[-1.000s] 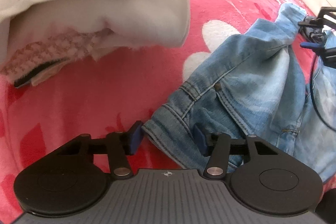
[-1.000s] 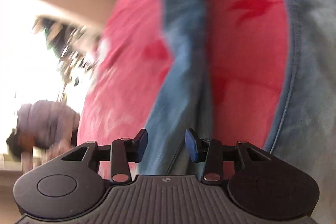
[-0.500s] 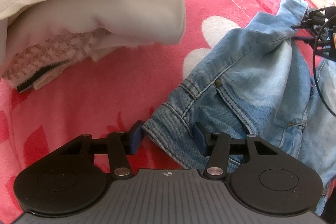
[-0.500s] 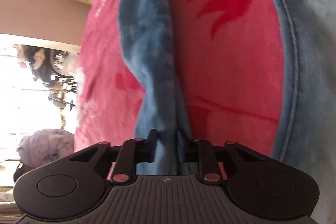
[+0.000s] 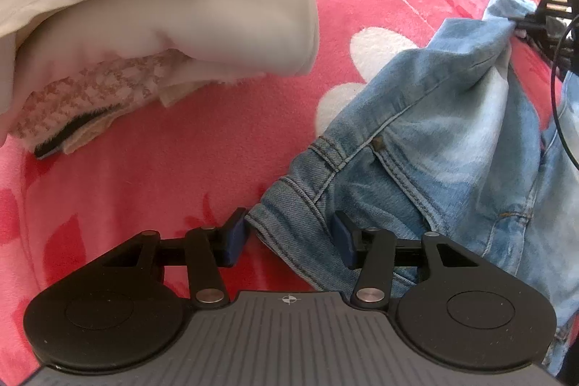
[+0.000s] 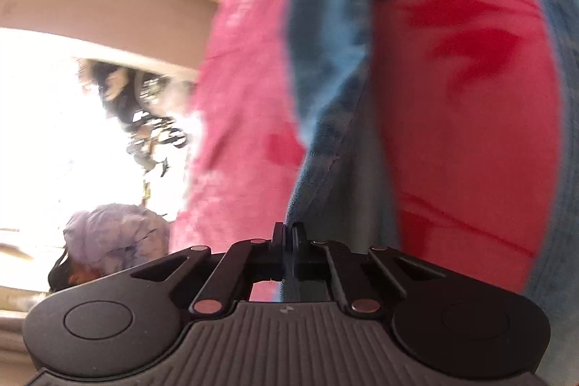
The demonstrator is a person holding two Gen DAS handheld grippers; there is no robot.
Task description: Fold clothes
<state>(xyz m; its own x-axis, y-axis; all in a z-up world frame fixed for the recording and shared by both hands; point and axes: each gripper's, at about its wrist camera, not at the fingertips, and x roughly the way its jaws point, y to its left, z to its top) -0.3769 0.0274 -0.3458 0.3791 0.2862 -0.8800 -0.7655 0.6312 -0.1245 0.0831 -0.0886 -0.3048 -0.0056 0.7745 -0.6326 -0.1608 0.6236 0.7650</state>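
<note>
The jeans lie rumpled on the pink blanket that covers the bed, bunched toward its right side, with the waistband end nearest the left gripper. That gripper's fingers are spread wide, one on each side of the waistband corner, and they are not pressed on it. At the far end of the denim the right gripper has its fingers pressed together on a thin edge of the jeans, and in the left wrist view the cloth is drawn up to a peak where it is held.

Toward the bed's far left side sits a stack of pale clothes, cream and beige with a checked piece underneath, lying in layers that look folded.

My guess is that the pale stack is dealt with and the jeans are still in hand: they are creased and not squared up, so spreading them flat and folding them remains. How many clothes there are in all I cannot tell.
</note>
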